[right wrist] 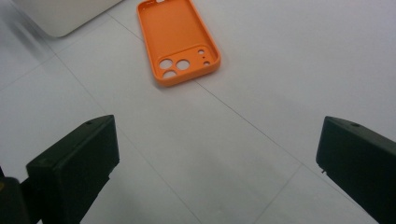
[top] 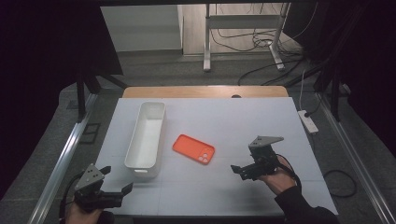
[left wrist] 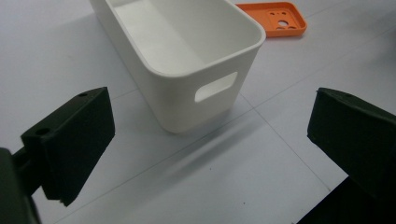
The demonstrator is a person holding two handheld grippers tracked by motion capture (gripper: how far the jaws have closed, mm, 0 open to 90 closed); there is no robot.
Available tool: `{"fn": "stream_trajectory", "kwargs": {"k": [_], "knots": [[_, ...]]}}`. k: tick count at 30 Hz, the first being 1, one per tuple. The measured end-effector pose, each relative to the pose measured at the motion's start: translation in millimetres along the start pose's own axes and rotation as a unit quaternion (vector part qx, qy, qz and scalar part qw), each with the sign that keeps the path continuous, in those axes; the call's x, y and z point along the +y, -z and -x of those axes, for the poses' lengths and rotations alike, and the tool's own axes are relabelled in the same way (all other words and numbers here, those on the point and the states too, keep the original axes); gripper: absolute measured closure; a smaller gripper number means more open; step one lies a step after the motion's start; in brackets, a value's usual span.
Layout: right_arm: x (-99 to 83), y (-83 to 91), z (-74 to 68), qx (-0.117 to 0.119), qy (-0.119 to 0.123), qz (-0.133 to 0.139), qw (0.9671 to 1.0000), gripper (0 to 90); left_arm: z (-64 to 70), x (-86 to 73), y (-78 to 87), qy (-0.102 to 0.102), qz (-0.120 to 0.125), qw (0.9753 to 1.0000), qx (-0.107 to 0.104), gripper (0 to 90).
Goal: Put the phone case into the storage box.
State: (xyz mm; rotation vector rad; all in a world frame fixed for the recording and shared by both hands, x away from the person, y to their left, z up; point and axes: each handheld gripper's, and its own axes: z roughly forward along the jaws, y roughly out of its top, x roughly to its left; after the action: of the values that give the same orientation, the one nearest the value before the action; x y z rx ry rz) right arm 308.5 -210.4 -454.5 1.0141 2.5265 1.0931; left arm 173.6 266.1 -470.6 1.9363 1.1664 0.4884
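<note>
Covering most of the bench (top: 243,121) is a white sheet crossed by faint seams, with a strip of bare wood along the far edge. Grey floor surrounds it; a metal stand and loose cables sit beyond, dark curtains hang at both sides, and a white power strip (top: 308,121) lies off the right edge.

A long white bin (top: 145,140) stands on the left half, lengthwise front to back, empty, its handle slot facing the near edge. Just right of it, apart from it, an orange phone case (top: 194,149) lies flat, hollow side up, camera holes toward the near right.

Bare sheet spreads across the right half and along the near edge. The left hand-held gripper (top: 116,179) hovers at the near left corner, jaws spread wide and empty, aimed at the bin's near end. The right hand-held gripper (top: 238,169) sits near-right of the case, jaws equally wide, holding nothing, pointed at it.
</note>
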Motion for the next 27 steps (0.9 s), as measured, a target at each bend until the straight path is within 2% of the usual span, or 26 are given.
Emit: {"fn": "stream_trajectory", "kwargs": {"k": [13,19,27], "knots": [[12.6,-16.6,-1.8,0.010,-0.003,-0.008,0.9999,0.0,0.4,0.3,-0.7,-0.003,-0.002,1.0000,-0.003,1.7],[18.9,-21.3,-4.5,0.001,0.006,-0.016,0.9999,0.0,0.0,0.3,-0.4,-0.003,-0.001,1.0000,-0.004,1.7],[28.5,-31.5,-6.9,-0.003,0.004,-0.022,0.9998,0.0,-0.4,0.3,-0.6,-0.001,-0.001,1.0000,-0.005,1.7]]}}
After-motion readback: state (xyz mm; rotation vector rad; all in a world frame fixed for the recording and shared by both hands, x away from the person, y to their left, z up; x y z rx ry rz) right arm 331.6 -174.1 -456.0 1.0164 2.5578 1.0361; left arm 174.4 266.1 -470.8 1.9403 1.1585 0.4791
